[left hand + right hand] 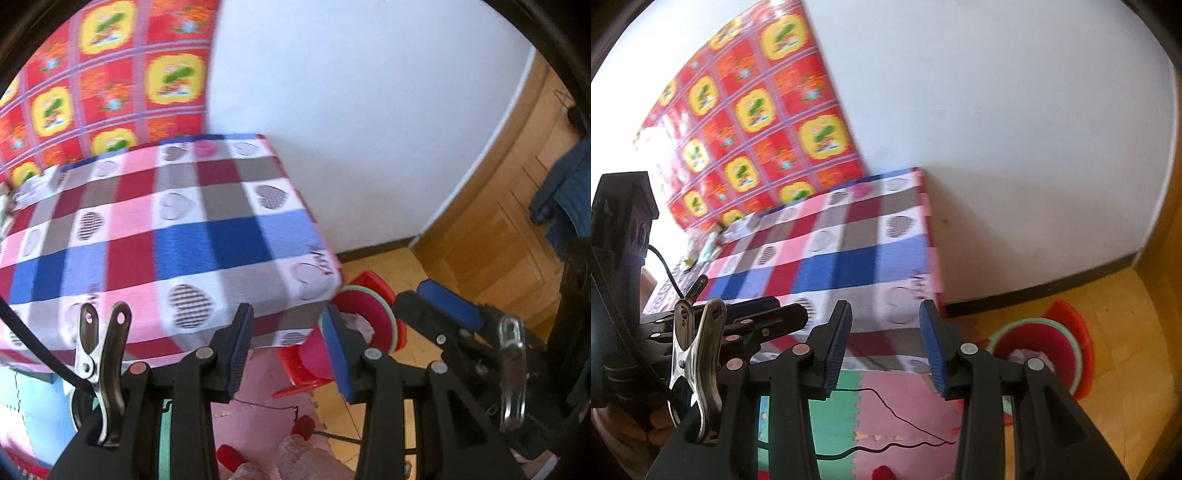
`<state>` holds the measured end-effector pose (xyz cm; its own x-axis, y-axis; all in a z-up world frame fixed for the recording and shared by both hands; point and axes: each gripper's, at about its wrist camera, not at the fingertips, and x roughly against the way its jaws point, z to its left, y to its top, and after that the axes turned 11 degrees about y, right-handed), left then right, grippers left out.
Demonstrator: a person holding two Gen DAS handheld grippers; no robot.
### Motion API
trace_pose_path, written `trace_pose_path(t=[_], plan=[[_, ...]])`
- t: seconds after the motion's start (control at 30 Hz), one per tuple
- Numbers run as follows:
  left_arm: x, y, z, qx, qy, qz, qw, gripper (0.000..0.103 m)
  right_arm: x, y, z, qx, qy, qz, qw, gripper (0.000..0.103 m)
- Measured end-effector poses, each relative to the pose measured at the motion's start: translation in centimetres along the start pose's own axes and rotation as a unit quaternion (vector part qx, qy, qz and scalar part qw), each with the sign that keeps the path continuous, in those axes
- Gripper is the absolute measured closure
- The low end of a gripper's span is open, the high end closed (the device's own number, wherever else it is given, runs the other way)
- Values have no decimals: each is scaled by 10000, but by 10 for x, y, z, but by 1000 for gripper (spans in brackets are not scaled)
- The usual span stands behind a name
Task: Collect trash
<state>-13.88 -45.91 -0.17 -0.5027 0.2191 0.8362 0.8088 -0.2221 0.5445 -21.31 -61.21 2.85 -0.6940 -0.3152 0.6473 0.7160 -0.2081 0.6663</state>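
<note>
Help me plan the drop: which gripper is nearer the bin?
Right, probably. Right gripper has the bin just to its right; left gripper sits farther left, the bin beyond its right finger.

Red green-rimmed bin [1039, 354], crumpled paper [1028, 356] inside, beside bed.

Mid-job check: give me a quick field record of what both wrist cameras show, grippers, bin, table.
left gripper: open, nothing between the fingers
right gripper: open, nothing held
bin: red, green rim, on the floor right of the table, crumpled pale trash inside
table: covered by a checked heart-pattern cloth
pink cup: at the table's far edge
floor: foam mats with a thin black cord
</note>
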Motion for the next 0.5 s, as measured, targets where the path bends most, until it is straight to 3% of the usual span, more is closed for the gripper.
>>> trace_pose_path(t=[0.5], plan=[[59,-19,128,747,733,-265,9942,62,-58,-4,120,650,880,295,9936,64]])
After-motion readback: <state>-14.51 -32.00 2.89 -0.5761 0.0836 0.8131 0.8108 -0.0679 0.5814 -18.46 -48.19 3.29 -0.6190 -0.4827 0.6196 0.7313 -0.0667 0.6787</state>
